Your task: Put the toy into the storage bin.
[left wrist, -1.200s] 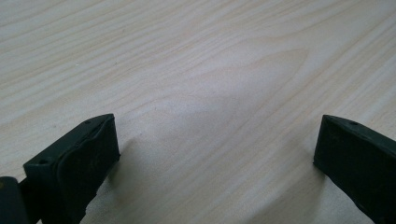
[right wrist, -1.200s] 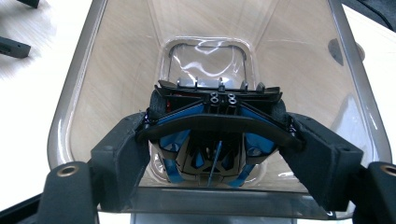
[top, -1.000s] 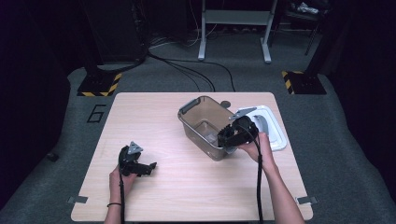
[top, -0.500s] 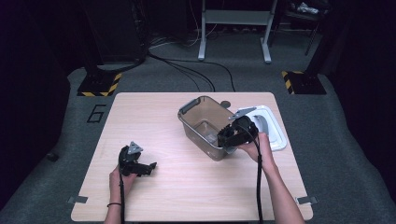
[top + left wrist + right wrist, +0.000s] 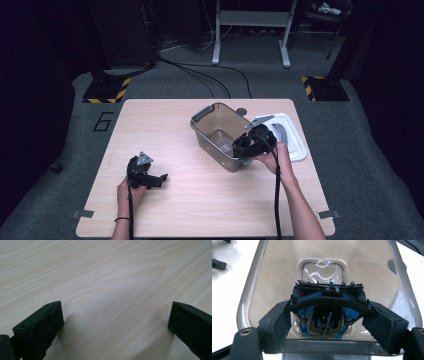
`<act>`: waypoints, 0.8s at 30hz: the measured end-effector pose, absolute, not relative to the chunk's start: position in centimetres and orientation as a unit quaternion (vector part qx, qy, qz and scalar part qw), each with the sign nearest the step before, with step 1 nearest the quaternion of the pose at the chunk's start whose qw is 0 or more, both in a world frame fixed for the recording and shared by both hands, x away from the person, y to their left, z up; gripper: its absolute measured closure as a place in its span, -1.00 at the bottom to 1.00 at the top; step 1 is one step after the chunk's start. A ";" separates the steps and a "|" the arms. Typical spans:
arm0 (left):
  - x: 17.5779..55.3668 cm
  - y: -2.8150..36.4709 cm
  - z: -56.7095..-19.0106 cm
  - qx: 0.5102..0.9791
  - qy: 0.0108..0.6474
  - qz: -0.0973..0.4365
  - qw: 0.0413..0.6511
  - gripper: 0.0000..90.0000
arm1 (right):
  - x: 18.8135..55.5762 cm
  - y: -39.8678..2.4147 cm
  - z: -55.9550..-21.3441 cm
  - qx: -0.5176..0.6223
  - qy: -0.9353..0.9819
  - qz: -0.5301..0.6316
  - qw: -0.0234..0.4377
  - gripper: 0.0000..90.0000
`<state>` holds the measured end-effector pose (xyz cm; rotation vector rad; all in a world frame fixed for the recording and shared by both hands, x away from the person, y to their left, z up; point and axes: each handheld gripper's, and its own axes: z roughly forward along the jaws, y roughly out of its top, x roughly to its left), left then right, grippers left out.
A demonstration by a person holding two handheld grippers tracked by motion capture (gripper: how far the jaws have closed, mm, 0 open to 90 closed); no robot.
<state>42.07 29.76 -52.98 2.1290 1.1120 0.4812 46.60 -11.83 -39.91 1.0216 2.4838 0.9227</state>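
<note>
Nothing moved, right tool [image 5: 329,315] gripping toy car [image 5: 328,307] inside container rim [image 5: 249,287]

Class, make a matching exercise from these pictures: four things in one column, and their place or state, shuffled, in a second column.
1 toy car
2 clear bin
3 white lid
4 left gripper

a open over bare wood
b on the table beside the bin
c between the right gripper jaws, over the bin
d stands tilted on the table

Pairs: 1-c, 2-d, 3-b, 4-a
</note>
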 end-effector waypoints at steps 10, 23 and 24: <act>42.1 29.8 -53.0 0.818 0.427 0.185 0.339 -1.00 | 46.2 -12.1 -39.7 0.357 0.860 0.331 0.151 -0.74; 42.1 29.8 -53.0 0.818 0.427 0.185 0.339 -1.00 | 44.9 -14.0 -38.9 0.364 0.851 0.341 0.165 -0.99; 42.1 29.7 -53.0 0.816 0.429 0.185 0.341 -1.00 | 44.7 -14.1 -38.9 0.367 0.849 0.342 0.166 -1.00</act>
